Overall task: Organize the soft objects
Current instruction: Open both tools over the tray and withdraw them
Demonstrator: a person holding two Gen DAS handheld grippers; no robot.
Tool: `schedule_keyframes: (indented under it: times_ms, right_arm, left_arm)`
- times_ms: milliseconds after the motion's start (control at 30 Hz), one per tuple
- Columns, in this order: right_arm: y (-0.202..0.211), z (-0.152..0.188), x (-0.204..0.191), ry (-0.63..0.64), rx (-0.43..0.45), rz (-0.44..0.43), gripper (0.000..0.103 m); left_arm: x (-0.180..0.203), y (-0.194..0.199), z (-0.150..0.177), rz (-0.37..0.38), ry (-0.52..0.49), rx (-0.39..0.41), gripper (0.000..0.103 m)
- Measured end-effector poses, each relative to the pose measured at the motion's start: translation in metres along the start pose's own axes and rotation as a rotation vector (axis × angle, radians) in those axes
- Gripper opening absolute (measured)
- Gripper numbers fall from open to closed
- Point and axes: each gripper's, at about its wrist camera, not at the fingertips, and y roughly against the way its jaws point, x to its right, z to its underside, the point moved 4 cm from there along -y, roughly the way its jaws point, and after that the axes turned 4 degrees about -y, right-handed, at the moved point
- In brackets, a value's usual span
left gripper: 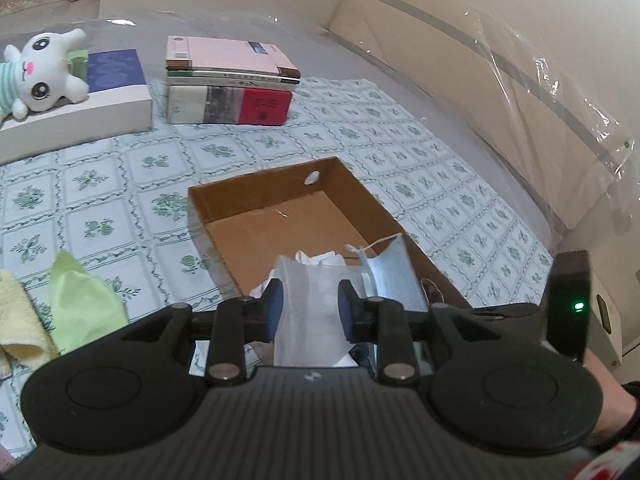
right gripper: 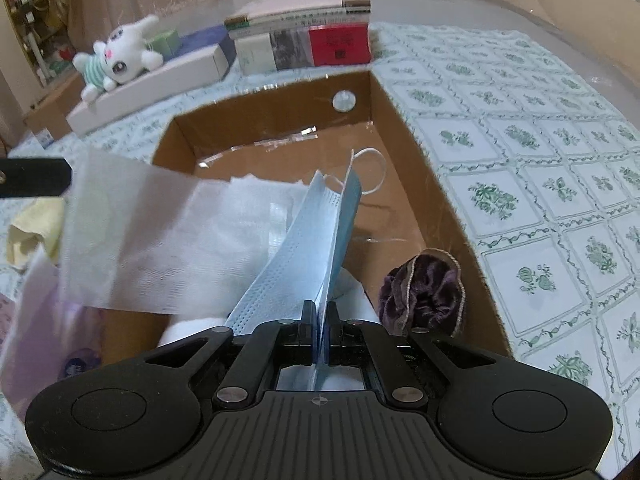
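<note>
The right gripper (right gripper: 320, 330), clamped on the blue face mask (right gripper: 308, 248), and the part-open left gripper (left gripper: 310, 314), its pads clear of the white tissue (left gripper: 306, 308), hang over the cardboard box (left gripper: 404, 222), so the tissue could snag and spill outside.

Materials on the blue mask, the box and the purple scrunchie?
Blue mask: looks like nonwoven fabric, matte, pleated and dimpled. Box: corrugated cardboard, raw brown, fuzzy cut edges. Purple scrunchie: likely velvet, with soft sheen on gathered folds.
</note>
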Motion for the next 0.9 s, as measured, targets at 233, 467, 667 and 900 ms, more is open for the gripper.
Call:
schedule_keyframes:
  times_ms: [233, 467, 667, 900]
  right_arm:
    - [0.033, -0.002, -0.006, -0.004, 0.070, -0.010, 0.056]
    - [0.064, 0.004, -0.009, -0.028, 0.105, 0.015, 0.056]
    - [0.098, 0.020, -0.022, -0.068, 0.139, -0.004, 0.056]
    - [0.140, 0.048, -0.059, -0.084, 0.197, -0.062, 0.057]
  left_arm:
    - [-0.001, 0.013, 0.010, -0.008, 0.000, -0.003, 0.026]
    - [-0.005, 0.032, 0.023, -0.026, 0.011, -0.003, 0.026]
    - [0.001, 0.062, 0.038, -0.037, 0.004, 0.021, 0.034]
    - [0.015, 0.106, 0.066, -0.056, -0.003, 0.052, 0.041]
